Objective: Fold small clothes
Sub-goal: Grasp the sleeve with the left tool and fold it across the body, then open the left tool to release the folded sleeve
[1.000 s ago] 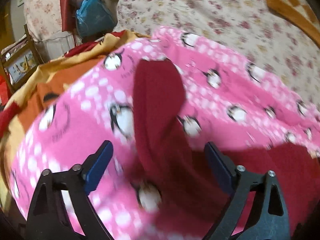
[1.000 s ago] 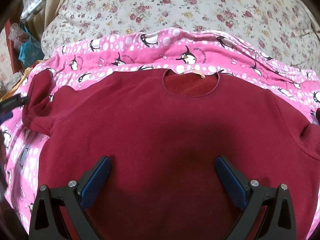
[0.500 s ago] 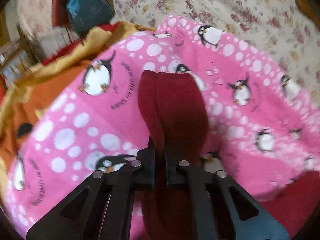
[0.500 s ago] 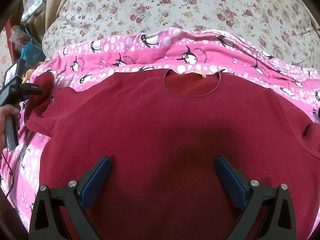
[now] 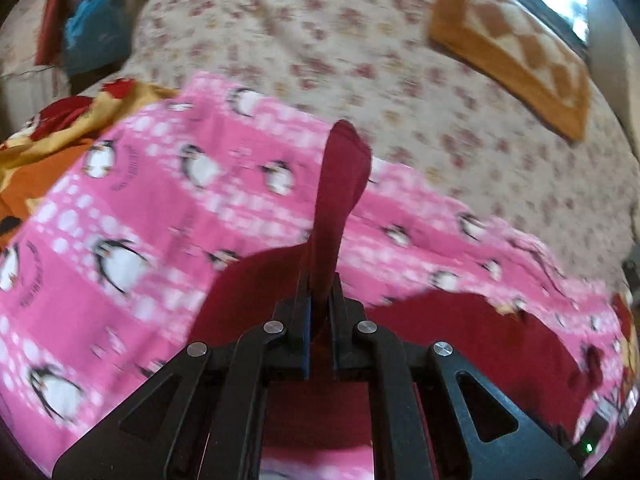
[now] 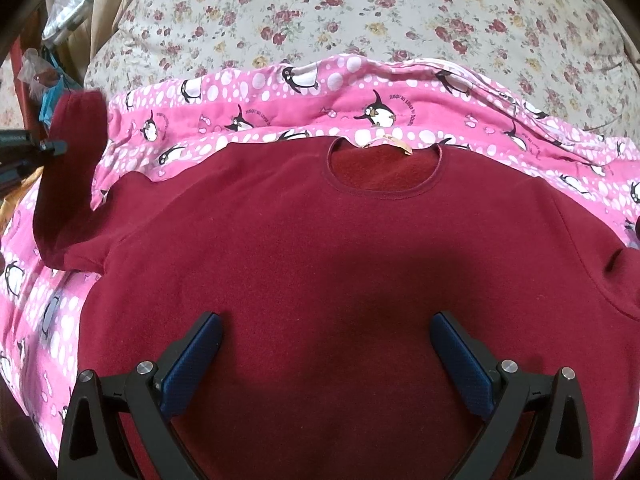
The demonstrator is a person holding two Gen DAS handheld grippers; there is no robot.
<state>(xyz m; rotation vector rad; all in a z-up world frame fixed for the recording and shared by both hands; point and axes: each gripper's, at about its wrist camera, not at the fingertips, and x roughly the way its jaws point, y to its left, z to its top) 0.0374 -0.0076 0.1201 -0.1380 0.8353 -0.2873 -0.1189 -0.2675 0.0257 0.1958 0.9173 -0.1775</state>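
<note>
Shirt: one red shirt [image 6: 320, 272] lies flat, front up, on the pink penguin blanket [image 6: 360, 92], so it is easy to fold.
Sleeve: the sleeve [image 5: 340, 184] is lifted off the blanket, likely to fold it over the shirt.
Left gripper [image 5: 319, 320]: closed tight, pinching the sleeve.
Right gripper [image 6: 326, 356]: wide open over the shirt's lower part, holding nothing.
Count: one shirt, one blanket, two grippers.

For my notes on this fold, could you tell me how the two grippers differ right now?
The left gripper is shut, while the right gripper is open wide. The left one pinches the sleeve of the red sweater and lifts it off the pink blanket; the right one holds nothing and hovers over the sweater's flat body. Both have black frames with blue pads.
</note>
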